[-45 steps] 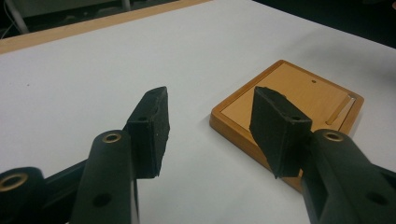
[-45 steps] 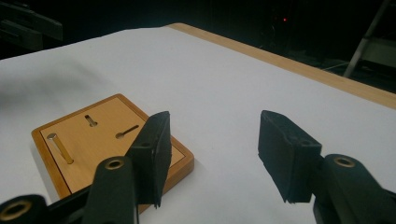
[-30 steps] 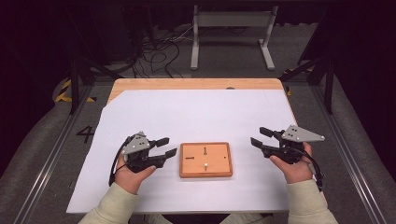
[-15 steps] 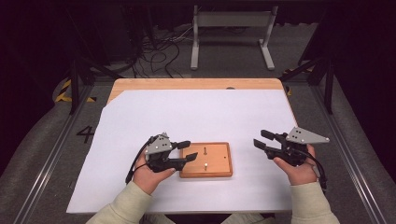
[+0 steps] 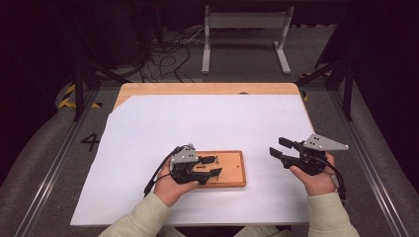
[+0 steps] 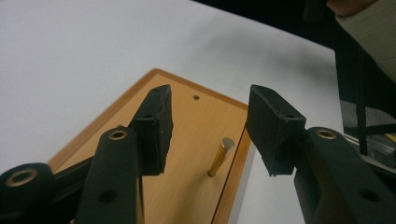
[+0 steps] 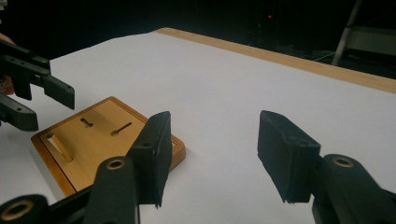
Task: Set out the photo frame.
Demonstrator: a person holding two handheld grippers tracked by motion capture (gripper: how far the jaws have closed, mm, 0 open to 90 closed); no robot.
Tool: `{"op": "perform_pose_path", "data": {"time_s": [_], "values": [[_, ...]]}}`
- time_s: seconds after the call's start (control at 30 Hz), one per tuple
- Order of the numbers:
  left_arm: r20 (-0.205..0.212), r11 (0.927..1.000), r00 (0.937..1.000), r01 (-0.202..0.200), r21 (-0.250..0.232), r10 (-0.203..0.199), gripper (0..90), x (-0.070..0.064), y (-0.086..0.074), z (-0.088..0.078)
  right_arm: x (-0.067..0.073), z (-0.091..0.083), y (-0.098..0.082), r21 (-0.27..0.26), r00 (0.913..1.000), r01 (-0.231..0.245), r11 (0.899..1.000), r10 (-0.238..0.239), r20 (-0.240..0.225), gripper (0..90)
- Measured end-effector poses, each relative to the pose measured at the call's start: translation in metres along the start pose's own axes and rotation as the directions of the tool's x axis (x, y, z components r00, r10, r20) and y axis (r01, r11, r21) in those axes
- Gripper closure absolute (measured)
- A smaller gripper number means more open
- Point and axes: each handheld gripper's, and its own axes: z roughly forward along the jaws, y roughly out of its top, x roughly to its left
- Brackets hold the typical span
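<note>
My left claw (image 5: 211, 166) hangs over the wooden board (image 5: 232, 170), its jaws apart with nothing pressed between them; they have just been closing a little. In the left gripper view a brass pin (image 6: 220, 157) stands up from the board, leaning slightly, in the gap between the two jaws and touched by neither pad. A small hole (image 6: 196, 98) sits in the board just beyond the pin. My left hand (image 5: 170, 185) rests at the board's near left corner.

My right claw (image 5: 279, 147) is held well to the right of the board, above the white sheet (image 5: 207, 118), jaws apart and empty; they have just been opening a little. It points toward the board, which lies flat on the sheet, nearer my edge of the table (image 5: 197, 89) than the far one. From the right gripper view the board (image 7: 100, 140) shows the pin (image 7: 60, 148) near its left end
</note>
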Motion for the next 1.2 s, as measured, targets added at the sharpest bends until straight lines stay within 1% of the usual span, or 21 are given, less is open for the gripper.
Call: {"op": "perform_pose_path", "data": {"time_s": [0.07, 0.1, 0.17, 0.2, 0.33, 0.4, 0.43, 0.53, 0.6, 0.67, 0.7, 0.73, 0.8, 0.83, 0.9, 0.97, 1.03, 1.1, 1.13, 1.17, 1.2], "values": [[0.011, 1.0000, 0.9999, 0.009, -0.002, -0.009, 51.5, 0.000, -0.003, 0.003, 0.001, 0.001, 0.000, 0.006, 1.0000, 0.002, 1.000, -0.002, 0.000, 45.7], [0.027, 0.9999, 0.9996, 0.008, 0.011, -0.008, 51.5, 0.001, -0.004, 0.006, 0.002, 0.002, -0.001, 0.009, 1.0000, 0.000, 1.000, 0.000, -0.001, 45.6], [0.025, 0.9994, 0.9996, -0.010, 0.033, 0.009, 51.8, 0.000, -0.006, 0.009, 0.002, 0.003, -0.001, 0.011, 1.0000, 0.003, 1.000, -0.003, -0.004, 45.3], [0.025, 0.9994, 0.9996, -0.010, 0.033, 0.009, 52.6, 0.000, -0.006, 0.009, 0.002, 0.003, -0.001, 0.014, 1.0000, 0.005, 1.000, -0.005, -0.004, 45.1], [0.034, 0.9976, 0.9989, -0.033, 0.060, 0.031, 54.1, -0.001, -0.008, 0.013, 0.003, 0.004, -0.002, 0.014, 1.0000, 0.009, 1.000, -0.009, -0.003, 44.5], [0.040, 0.9957, 0.9984, -0.042, 0.082, 0.039, 55.9, -0.001, -0.010, 0.015, 0.003, 0.004, -0.002, 0.014, 1.0000, 0.008, 1.000, -0.008, -0.003, 44.3], [0.044, 0.9943, 0.9982, -0.045, 0.097, 0.041, 56.8, -0.001, -0.011, 0.017, 0.003, 0.004, -0.002, 0.015, 1.0000, 0.009, 1.000, -0.009, -0.004, 44.3], [0.064, 0.9924, 0.9972, -0.046, 0.114, 0.039, 59.3, -0.001, -0.012, 0.020, 0.003, 0.004, -0.003, 0.016, 0.9999, 0.010, 1.000, -0.010, -0.005, 44.2], [0.067, 0.9906, 0.9968, -0.052, 0.126, 0.044, 60.8, -0.001, -0.013, 0.022, 0.004, 0.005, -0.003, 0.017, 0.9999, 0.011, 1.000, -0.011, -0.009, 44.1], [0.074, 0.9905, 0.9963, -0.052, 0.127, 0.042, 65.7, -0.001, -0.014, 0.023, 0.004, 0.006, -0.003, 0.019, 0.9999, 0.009, 1.000, -0.008, -0.010, 44.1], [0.076, 0.9900, 0.9960, -0.057, 0.129, 0.048, 67.8, -0.001, -0.014, 0.023, 0.004, 0.006, -0.003, 0.019, 0.9999, 0.011, 1.000, -0.010, -0.011, 44.1], [0.071, 0.9898, 0.9959, -0.065, 0.127, 0.056, 71.0, -0.002, -0.014, 0.024, 0.004, 0.006, -0.003, 0.022, 0.9999, 0.010, 1.000, -0.010, -0.010, 44.0], [0.056, 0.9860, 0.9938, -0.103, 0.131, 0.097, 78.0, -0.002, -0.014, 0.024, 0.004, 0.007, -0.003, 0.024, 0.9999, 0.011, 1.000, -0.011, -0.013, 44.0], [0.053, 0.9851, 0.9929, -0.113, 0.130, 0.106, 80.7, -0.002, -0.014, 0.024, 0.004, 0.007, -0.004, 0.024, 0.9999, 0.011, 1.000, -0.011, -0.013, 44.0], [0.056, 0.9845, 0.9922, -0.118, 0.129, 0.112, 82.6, 0.000, -0.015, 0.023, 0.005, 0.007, -0.004, 0.025, 0.9999, 0.010, 1.000, -0.009, -0.013, 43.9], [0.049, 0.9817, 0.9894, -0.142, 0.127, 0.137, 83.3, -0.002, -0.015, 0.024, 0.005, 0.007, -0.004, 0.026, 0.9999, 0.008, 1.000, -0.008, -0.015, 43.9], [0.040, 0.9769, 0.9854, -0.169, 0.131, 0.165, 83.6, -0.003, -0.015, 0.024, 0.005, 0.007, -0.004, 0.026, 0.9999, 0.008, 1.000, -0.007, -0.014, 43.8], [0.041, 0.9703, 0.9791, -0.203, 0.132, 0.199, 83.8, -0.004, -0.015, 0.024, 0.005, 0.007, -0.004, 0.028, 0.9999, 0.009, 1.000, -0.008, -0.014, 43.6], [0.041, 0.9647, 0.9737, -0.228, 0.132, 0.224, 83.8, -0.005, -0.015, 0.024, 0.005, 0.007, -0.004, 0.026, 0.9999, 0.005, 1.000, -0.005, -0.014, 43.5], [0.033, 0.9543, 0.9644, -0.264, 0.140, 0.262, 83.9, -0.006, -0.015, 0.024, 0.005, 0.007, -0.003, 0.026, 0.9999, 0.007, 1.000, -0.006, -0.014, 43.4], [0.026, 0.9476, 0.9579, -0.287, 0.141, 0.286, 83.9, -0.008, -0.015, 0.024, 0.005, 0.007, -0.003, 0.025, 0.9999, 0.008, 1.000, -0.007, -0.013, 43.4]]}}
